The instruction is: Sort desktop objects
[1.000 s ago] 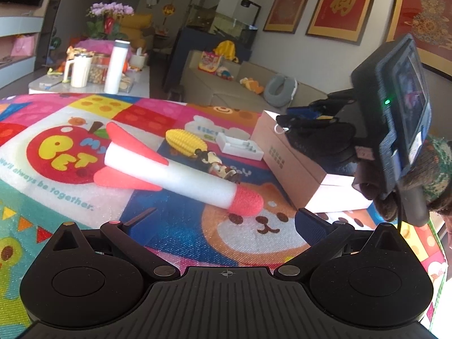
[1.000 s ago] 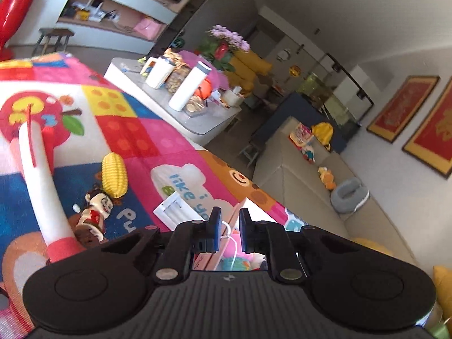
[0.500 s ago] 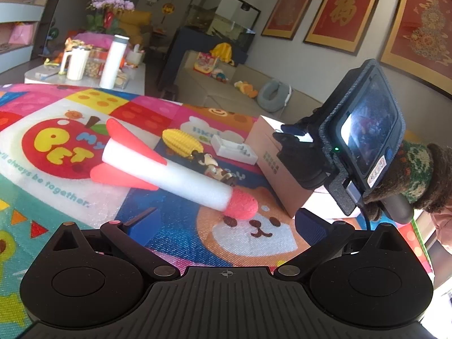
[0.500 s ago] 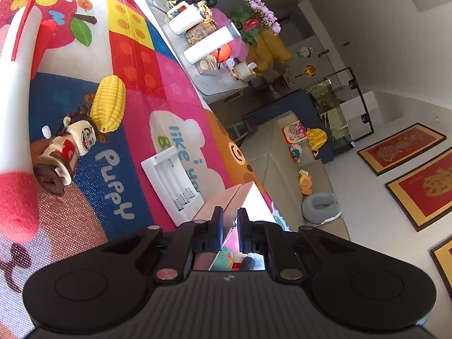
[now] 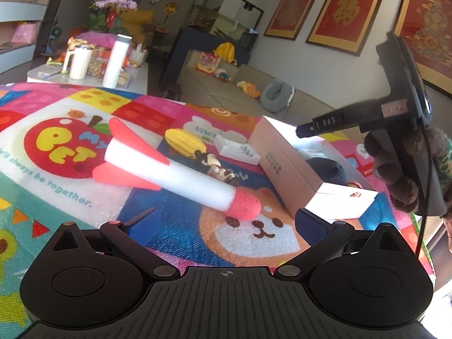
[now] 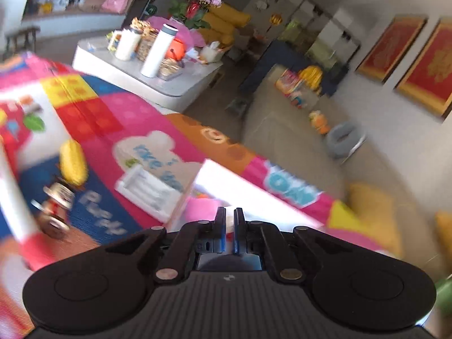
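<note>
A white foam rocket (image 5: 175, 172) with red fins and red nose lies on the colourful play mat (image 5: 56, 197). Behind it are a yellow toy corn (image 5: 183, 139), a small cartoon figurine (image 5: 217, 166) and a white plastic tray (image 5: 236, 149). A pale cardboard box (image 5: 296, 169) stands open at the right with a dark item inside. My left gripper (image 5: 226, 220) is open and empty, low over the mat in front of the rocket's nose. My right gripper (image 6: 228, 230) is shut with nothing visible between its fingers, above the box (image 6: 226, 180); it also shows in the left wrist view (image 5: 353, 118).
The mat ends at a far edge. Beyond it stand a low white table (image 5: 84, 73) with cups and a bottle, and a beige sofa (image 5: 254, 93). The right wrist view is blurred; corn (image 6: 73, 161), figurine (image 6: 56, 206) and tray (image 6: 149, 192) show left of the box.
The right gripper has risen and swung away from the box opening, staying shut. The left gripper has stayed open, moving a little closer to the rocket.
</note>
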Motion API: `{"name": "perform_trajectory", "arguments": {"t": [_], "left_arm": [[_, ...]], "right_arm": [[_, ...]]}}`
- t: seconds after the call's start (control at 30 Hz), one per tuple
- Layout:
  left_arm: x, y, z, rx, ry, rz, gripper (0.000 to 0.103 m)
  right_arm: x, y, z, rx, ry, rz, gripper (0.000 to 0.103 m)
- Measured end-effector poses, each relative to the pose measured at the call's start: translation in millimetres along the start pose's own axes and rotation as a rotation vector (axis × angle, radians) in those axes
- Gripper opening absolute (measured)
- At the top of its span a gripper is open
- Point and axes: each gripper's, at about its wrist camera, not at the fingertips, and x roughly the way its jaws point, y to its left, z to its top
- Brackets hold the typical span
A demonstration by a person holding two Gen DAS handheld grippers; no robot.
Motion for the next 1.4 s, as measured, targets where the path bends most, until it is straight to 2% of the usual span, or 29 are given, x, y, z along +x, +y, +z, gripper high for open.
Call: {"name": "perform_trajectory", "arguments": {"t": [0.1,0.13,0.17,0.2,0.23,0.3,0.37,0.47,0.57,0.63,0.8,0.93,1.07,1.27,1.4], "left_arm": [[-2,1,3,0.002,-0.006,0.025,0.103],[-3,0,5,0.020,-0.009,0.044,0.103],[-3,0,7,0.044,-0.014,0.068,0.103],[-4,0,8,0.066,-0.020,0.092,0.103],[-5,1,9,0.077,-0.026,0.111,0.103],[-4,6,10,0.064,-0.021,0.128,0.103],[-1,11,11,0.041,-0.008,0.130,0.103],[-5,11,10,0.041,-0.026,0.121,0.103],[-7,8,9,0.057,-0.029,0.127,0.103],[-9,6,8,0.065,-0.028,0.138,0.103],[-18,7,4,0.065,-0.013,0.178,0.103],[-27,8,5,0.056,0.001,0.235,0.103],[-37,0,8,0.057,-0.006,0.263,0.103],[-35,-29,6,0.098,0.023,0.241,0.103],[-25,-51,-2,0.149,0.059,0.205,0.103]], "right_arm": [[10,4,16,0.123,0.053,0.177,0.014],[16,10,22,0.137,0.067,0.224,0.022],[21,16,25,0.137,0.067,0.238,0.028],[26,22,29,0.126,0.062,0.232,0.042],[34,33,34,0.099,0.053,0.205,0.048],[53,48,38,0.057,0.067,0.140,0.048],[79,56,40,0.060,0.105,0.089,0.047],[110,62,38,0.081,0.182,0.061,0.029],[105,64,42,0.089,0.184,0.093,0.009],[97,66,40,0.090,0.200,0.114,0.005],[57,64,6,0.067,0.201,0.197,0.003],[14,74,-41,0.004,0.182,0.251,0.003],[-23,69,-85,0.017,0.171,0.290,0.003],[-71,46,-146,0.040,0.119,0.266,0.003],[-95,32,-178,0.038,0.066,0.189,0.003]]}}
